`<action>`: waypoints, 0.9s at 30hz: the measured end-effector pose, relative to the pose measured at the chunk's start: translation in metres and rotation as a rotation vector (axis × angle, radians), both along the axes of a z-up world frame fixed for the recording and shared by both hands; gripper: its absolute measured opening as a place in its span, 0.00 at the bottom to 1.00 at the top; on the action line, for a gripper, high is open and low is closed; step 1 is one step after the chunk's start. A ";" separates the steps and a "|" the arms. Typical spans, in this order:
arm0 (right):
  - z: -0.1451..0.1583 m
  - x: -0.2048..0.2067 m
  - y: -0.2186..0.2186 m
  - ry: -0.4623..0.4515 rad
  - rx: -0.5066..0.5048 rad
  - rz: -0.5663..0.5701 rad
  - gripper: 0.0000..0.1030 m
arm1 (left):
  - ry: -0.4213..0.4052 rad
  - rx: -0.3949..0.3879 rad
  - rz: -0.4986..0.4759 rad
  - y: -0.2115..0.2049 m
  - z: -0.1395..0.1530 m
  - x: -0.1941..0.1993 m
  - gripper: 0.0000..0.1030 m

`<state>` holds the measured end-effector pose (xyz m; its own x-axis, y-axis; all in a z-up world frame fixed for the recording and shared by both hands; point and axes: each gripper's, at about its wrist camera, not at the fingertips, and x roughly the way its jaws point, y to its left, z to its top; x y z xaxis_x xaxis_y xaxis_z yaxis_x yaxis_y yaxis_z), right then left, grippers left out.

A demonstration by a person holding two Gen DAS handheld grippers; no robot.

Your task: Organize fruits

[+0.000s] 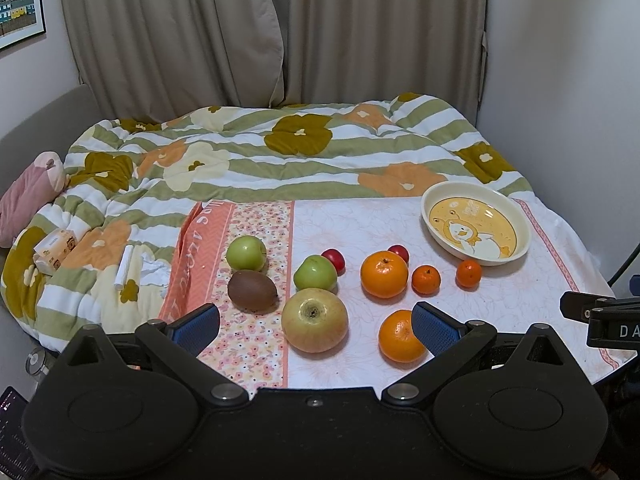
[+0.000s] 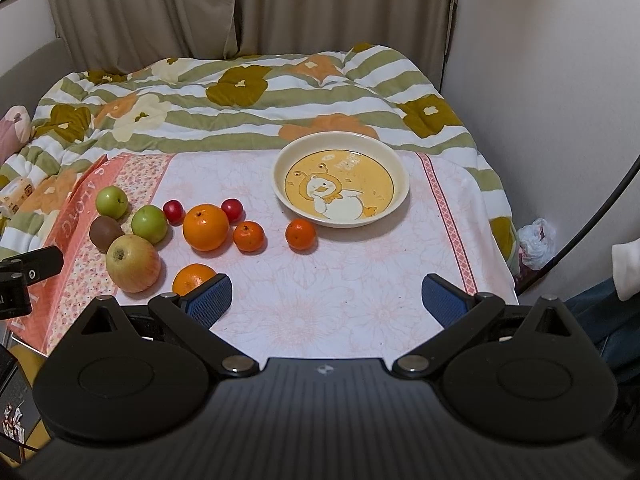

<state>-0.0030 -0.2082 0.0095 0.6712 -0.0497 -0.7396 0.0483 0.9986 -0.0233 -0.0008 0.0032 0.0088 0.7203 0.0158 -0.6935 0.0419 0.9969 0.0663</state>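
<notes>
Both tools hang open and empty over the near edge of the desk. The left tool faces the fruit cluster, with the big apple framed between its blue pads; the right tool points over bare cloth toward the plate, which holds nothing yet.

All the fruit lies loose on the cloth to the left of the plate: two green apples, a kiwi, two plums, a large orange, a nearer orange and two small tangerines.

The step in hand looks like a first pick. The tangerine nearest the plate stands apart from its neighbours, so it should be the easiest start for the right tool. Come down with the pads either side of the widest part, and close gently, since round fruit will likely roll or squirt out if pinched high. The big apple touches or nearly touches a green apple, so approach from its free sides. Set each piece low into the plate rather than dropping it.
</notes>
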 end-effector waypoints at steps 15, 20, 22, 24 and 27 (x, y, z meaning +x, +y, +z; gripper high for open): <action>0.001 0.000 0.001 -0.003 0.000 0.007 1.00 | -0.001 0.001 0.000 0.002 0.001 0.000 1.00; 0.009 -0.003 0.009 -0.028 -0.004 0.029 1.00 | -0.005 0.006 -0.016 0.004 0.002 -0.001 1.00; 0.011 -0.004 0.015 -0.032 -0.010 0.037 1.00 | -0.010 0.022 -0.030 0.008 0.001 -0.001 1.00; 0.010 -0.005 0.020 -0.032 -0.019 0.053 1.00 | -0.015 0.039 -0.041 0.014 0.000 0.000 1.00; 0.005 -0.006 0.027 -0.028 -0.005 0.063 1.00 | -0.021 0.053 -0.065 0.024 -0.007 0.002 1.00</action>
<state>-0.0089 -0.1815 0.0144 0.6933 -0.0103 -0.7205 -0.0135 0.9995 -0.0273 0.0009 0.0274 0.0013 0.7355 0.0048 -0.6776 0.1047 0.9872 0.1207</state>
